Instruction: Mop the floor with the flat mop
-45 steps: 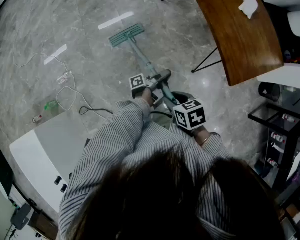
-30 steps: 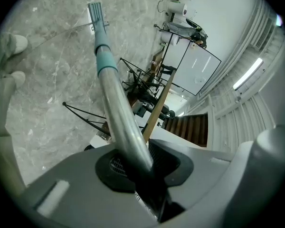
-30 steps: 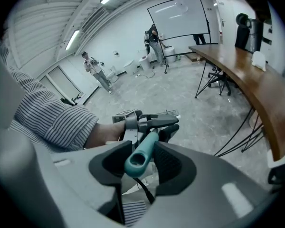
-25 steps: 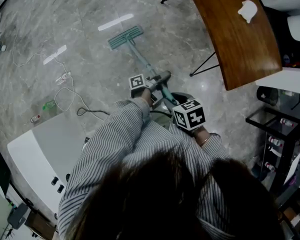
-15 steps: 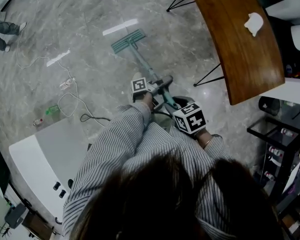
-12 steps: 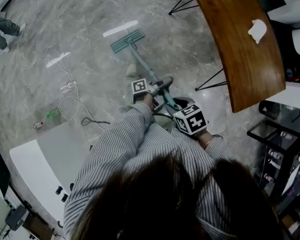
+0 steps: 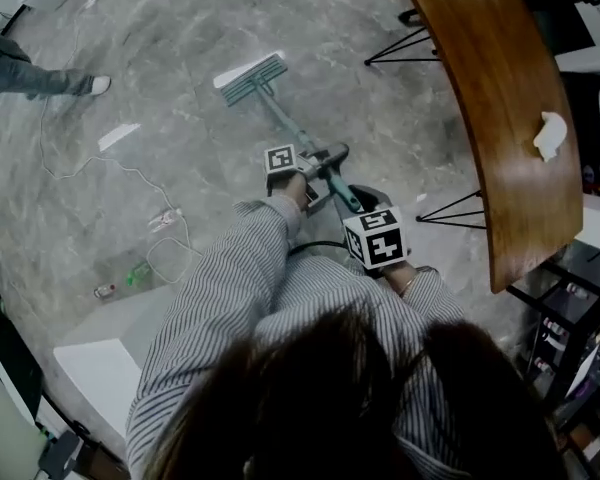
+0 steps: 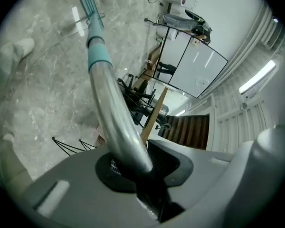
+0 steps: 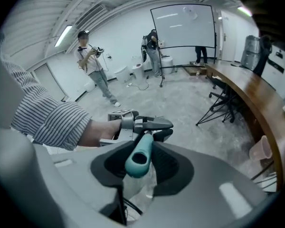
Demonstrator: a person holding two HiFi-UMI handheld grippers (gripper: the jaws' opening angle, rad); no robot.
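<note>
The flat mop has a teal head (image 7: 251,78) lying on the grey marble floor, far from me, and a metal pole (image 7: 288,126) slanting back to my hands. My left gripper (image 7: 320,162) is shut on the pole partway down; in the left gripper view the silver pole (image 8: 115,118) runs out between the jaws to the teal collar (image 8: 99,55) and the mop head (image 8: 89,4). My right gripper (image 7: 358,205) is shut on the teal handle end (image 9: 139,156), lower and nearer my body.
A long curved wooden table (image 7: 500,98) on thin black legs stands at the right. White cables (image 7: 130,173) and a power strip (image 7: 163,219) lie on the floor at the left. A person's leg (image 7: 40,76) shows far left; a white cabinet (image 7: 100,378) sits beside me.
The view has swung: the table now sits further right and the mop head has slid slightly up and left on the floor. Both grippers keep their hold on the mop.
</note>
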